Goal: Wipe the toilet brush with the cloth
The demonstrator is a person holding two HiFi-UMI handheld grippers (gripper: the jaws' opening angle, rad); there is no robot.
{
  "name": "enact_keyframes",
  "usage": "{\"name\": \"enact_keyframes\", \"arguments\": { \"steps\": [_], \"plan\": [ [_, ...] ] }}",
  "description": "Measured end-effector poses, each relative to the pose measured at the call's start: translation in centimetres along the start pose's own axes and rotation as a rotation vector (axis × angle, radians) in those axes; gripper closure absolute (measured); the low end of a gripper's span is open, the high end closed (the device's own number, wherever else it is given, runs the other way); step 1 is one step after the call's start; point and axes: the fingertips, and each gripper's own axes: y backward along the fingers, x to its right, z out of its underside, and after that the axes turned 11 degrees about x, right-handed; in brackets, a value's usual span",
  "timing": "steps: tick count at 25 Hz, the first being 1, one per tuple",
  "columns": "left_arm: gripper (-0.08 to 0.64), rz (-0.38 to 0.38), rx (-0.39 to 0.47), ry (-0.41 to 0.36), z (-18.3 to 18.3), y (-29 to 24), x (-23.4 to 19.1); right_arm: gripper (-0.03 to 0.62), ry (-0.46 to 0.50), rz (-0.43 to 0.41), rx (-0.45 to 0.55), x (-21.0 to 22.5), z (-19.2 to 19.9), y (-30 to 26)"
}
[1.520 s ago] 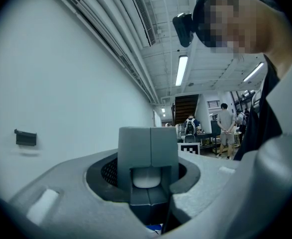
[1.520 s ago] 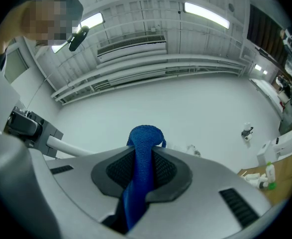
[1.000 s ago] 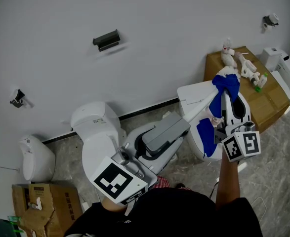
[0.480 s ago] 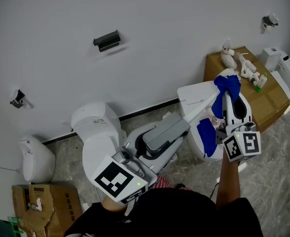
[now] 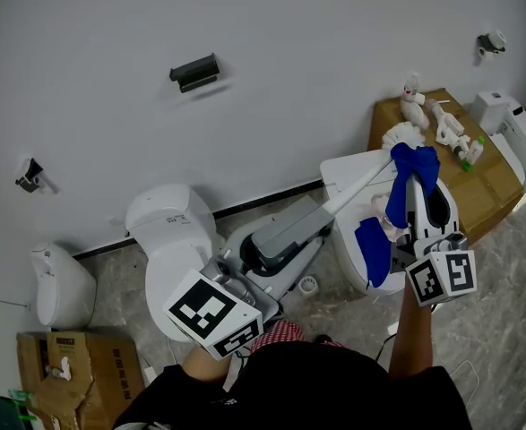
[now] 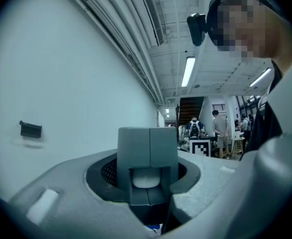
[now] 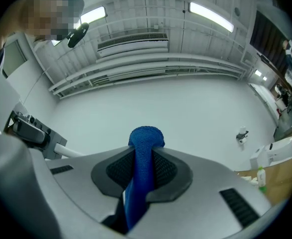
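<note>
The toilet brush is held out nearly level, and its white handle runs up-right to the white bristle head. My left gripper is shut on the handle's near end, which shows white between the grey pads. My right gripper is shut on the blue cloth, pressed against the brush just below the head. A loose tail of the cloth hangs down. In the right gripper view the cloth is pinched between the jaws, and the handle enters from the left.
A white toilet stands by the wall at left, and another sits under the brush. A brown cardboard stand with small items is at right, beside a further toilet. A cardboard box lies at lower left.
The white brush head now shows beside the cloth's top, where the cloth covered it before. Both grippers have barely shifted.
</note>
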Motion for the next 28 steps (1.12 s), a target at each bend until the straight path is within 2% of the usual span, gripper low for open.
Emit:
{"name": "enact_keyframes", "arguments": {
  "steps": [5,11,20,28],
  "plan": [
    [0.397,-0.055,0.005,-0.02,-0.1,0.2,-1.5,0.528,-0.024,-0.027,0.013,-0.9,-0.3,0.1],
    [0.397,-0.085,0.024,-0.035,-0.9,0.5,-2.6,0.528,-0.071,-0.099,-0.028,-3.7,1.5,-0.1],
    [0.397,-0.08,0.049,-0.04,-1.8,0.2,-2.6,0.528,-0.152,-0.276,-0.063,-9.3,3.3,0.2],
    [0.397,-0.075,0.045,-0.047,-1.9,-0.2,-2.5,0.528,-0.207,-0.381,-0.063,-12.3,3.5,0.2]
  ]
}}
